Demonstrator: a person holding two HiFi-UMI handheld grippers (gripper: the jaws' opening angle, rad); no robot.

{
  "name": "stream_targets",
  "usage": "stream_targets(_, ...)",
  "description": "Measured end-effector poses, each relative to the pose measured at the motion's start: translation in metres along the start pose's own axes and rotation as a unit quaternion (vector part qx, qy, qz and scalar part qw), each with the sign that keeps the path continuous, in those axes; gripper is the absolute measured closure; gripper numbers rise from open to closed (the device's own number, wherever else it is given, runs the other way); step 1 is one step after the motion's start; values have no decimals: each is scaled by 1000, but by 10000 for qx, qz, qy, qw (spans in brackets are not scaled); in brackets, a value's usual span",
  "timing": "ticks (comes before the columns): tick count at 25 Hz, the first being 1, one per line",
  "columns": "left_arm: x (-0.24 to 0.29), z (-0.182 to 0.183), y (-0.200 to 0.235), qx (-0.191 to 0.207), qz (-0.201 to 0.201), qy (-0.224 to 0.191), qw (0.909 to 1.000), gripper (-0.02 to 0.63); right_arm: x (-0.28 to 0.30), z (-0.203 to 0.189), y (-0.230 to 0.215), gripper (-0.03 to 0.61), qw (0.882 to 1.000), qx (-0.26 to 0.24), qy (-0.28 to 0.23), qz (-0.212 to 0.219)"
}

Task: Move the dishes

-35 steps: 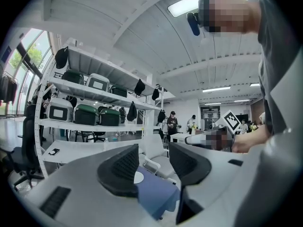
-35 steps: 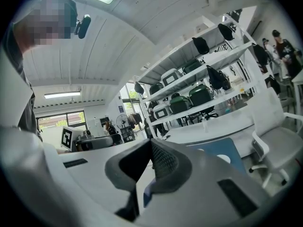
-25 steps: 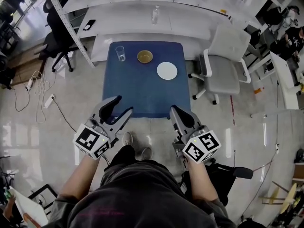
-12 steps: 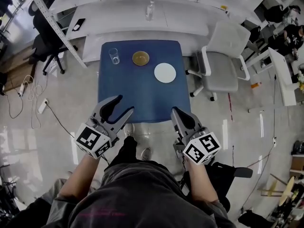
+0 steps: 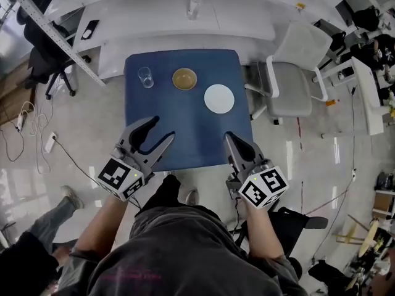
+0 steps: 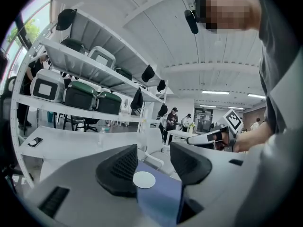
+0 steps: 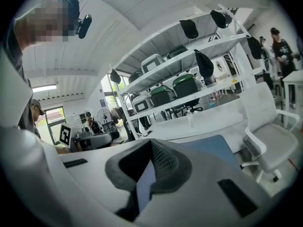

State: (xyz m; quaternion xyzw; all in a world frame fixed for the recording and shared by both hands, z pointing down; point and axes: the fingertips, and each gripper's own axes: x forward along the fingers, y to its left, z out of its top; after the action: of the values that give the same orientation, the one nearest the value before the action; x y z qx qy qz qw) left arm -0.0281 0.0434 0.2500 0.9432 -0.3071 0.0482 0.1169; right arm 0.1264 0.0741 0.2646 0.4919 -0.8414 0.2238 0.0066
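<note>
A blue table (image 5: 179,134) carries a clear glass (image 5: 145,76) at its far left, a brown bowl (image 5: 184,79) beside it and a white plate (image 5: 219,98) to the right. My left gripper (image 5: 162,129) hangs open over the table's near left edge with nothing between its jaws. The left gripper view looks between the open jaws of the left gripper (image 6: 154,162) at the white plate (image 6: 144,179), far ahead. My right gripper (image 5: 229,139) sits at the near right edge, jaws together and empty. In the right gripper view the right gripper (image 7: 150,142) shows only a sliver of blue table (image 7: 208,148).
A white swivel chair (image 5: 290,82) stands right of the table. White desks (image 5: 185,26) with a bottle (image 5: 194,6) run along the back, and a metal rack (image 5: 52,26) stands at the left. Someone's leg (image 5: 52,217) is on the floor at lower left.
Both grippers have moved forward from above the floor to the table's near edge, their jaws unchanged. A walking person's leg has come into view at lower left.
</note>
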Motion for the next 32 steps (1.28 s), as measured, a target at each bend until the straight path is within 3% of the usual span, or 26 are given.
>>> stream_targets(17, 55, -10, 84, -200, -521, 286, 9980, 400, 78, 9, -41, 577, 9983, 80, 174, -555)
stream_targets(32, 139, -73, 98, -552, -495, 853, 9936, 400, 115, -12, -126, 577, 9970, 203, 501, -562)
